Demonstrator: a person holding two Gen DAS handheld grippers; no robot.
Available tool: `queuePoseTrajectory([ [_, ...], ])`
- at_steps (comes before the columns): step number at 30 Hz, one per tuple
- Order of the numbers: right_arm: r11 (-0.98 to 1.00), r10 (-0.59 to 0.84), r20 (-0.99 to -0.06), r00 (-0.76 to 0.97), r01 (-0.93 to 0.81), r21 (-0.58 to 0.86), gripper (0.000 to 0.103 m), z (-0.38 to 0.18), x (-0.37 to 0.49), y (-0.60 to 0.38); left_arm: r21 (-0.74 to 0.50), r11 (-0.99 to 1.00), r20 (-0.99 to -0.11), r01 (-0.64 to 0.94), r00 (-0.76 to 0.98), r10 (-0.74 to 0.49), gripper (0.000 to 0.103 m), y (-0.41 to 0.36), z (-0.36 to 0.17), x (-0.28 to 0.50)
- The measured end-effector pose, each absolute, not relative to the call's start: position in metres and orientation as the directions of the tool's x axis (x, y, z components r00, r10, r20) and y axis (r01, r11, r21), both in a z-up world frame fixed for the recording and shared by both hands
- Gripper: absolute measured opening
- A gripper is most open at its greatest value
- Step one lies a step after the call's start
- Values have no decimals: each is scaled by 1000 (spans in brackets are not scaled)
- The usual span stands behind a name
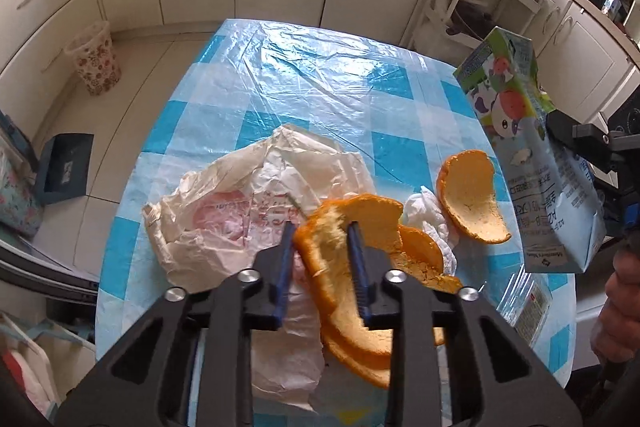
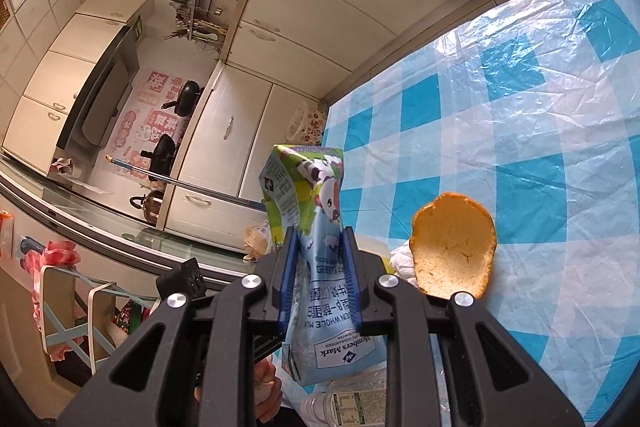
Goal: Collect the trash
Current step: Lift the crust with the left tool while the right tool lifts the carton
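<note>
Left gripper [image 1: 320, 231]: pinched on the near orange peel [image 1: 352, 267], its blue pads on either side of the peel's raised edge, close to the table's [image 1: 280, 67] near edge
Right gripper [image 2: 318, 239]: clamped on the milk carton [image 2: 316, 247], which it held tilted in the air over the table's right edge; the carton's sides looked pressed inward
Trash on the table: a crumpled plastic bag [image 1: 224, 211] lay at the near left, touching the gripped peel; a wad of white tissue [image 1: 432, 227] sat between the peels; a clear plastic bottle [image 1: 528, 303] lay at the near right edge
Bin: a flowered wastebasket [image 1: 94, 59] stood on the floor beyond the table's far left corner
Risk, peel: the grip was on a thin curved edge; the peel could tear or slip free on lifting (it looked soft)
Risk, bag: it touched the peel and might drag along
Risk, carton: any leftover liquid could spill at that tilt
Count: three orange peels as far as I could tell, the second orange peel [image 1: 472, 199] lying loose and a third under the gripped one; one carton; one bag; one tissue wad; one bottle; one wastebasket
</note>
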State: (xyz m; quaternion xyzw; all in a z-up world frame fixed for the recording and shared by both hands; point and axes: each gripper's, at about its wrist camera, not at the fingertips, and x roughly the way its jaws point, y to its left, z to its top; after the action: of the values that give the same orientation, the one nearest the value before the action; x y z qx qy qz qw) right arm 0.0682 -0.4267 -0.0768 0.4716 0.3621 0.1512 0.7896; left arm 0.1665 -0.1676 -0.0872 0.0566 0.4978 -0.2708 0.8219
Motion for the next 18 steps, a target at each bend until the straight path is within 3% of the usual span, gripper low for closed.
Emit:
queuePoseTrajectory([
  [6,513,579,-432,691,103,852,23,-77,65,-426,-135,822,-819,553,405,-407,19,-173,-68,148],
  [12,514,576,-427,697,98,852,23,-74,61,-425,-276,801,-739,531,416,-530,19,-151,-42,144],
  [18,497,566,-400,721,89,863,23,-69,52,-431,-340,794,-663,504,470,-582,19,-133,-22,135],
])
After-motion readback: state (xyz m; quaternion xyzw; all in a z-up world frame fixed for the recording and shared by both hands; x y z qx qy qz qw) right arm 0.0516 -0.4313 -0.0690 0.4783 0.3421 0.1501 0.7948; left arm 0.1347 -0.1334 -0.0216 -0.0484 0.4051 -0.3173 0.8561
